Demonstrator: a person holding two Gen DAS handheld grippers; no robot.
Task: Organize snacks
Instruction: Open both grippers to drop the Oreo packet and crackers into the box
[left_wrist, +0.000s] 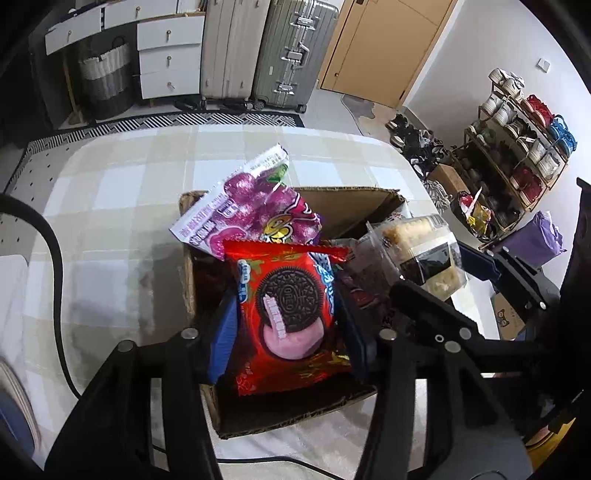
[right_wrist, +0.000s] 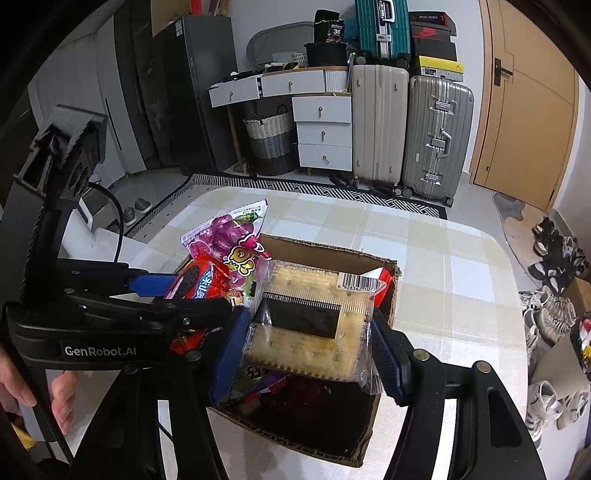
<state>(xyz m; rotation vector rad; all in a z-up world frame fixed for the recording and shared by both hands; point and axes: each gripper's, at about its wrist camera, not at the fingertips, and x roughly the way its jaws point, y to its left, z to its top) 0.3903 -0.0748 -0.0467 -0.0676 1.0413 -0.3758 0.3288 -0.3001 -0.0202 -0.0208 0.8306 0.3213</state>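
Left gripper (left_wrist: 288, 325) clenched on red Oreo packet (left_wrist: 286, 317), over cardboard box (left_wrist: 354, 206) mid-table (left_wrist: 110, 192). Right gripper (right_wrist: 308, 343) grasping clear cracker pack (right_wrist: 310, 325) above box. Purple candy bag (left_wrist: 251, 210) leaning at box's far-left corner.

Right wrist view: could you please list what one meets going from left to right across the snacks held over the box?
Left gripper → red Oreo packet → purple grape candy bag → clear cracker pack in the right gripper → right wall of the cardboard box.
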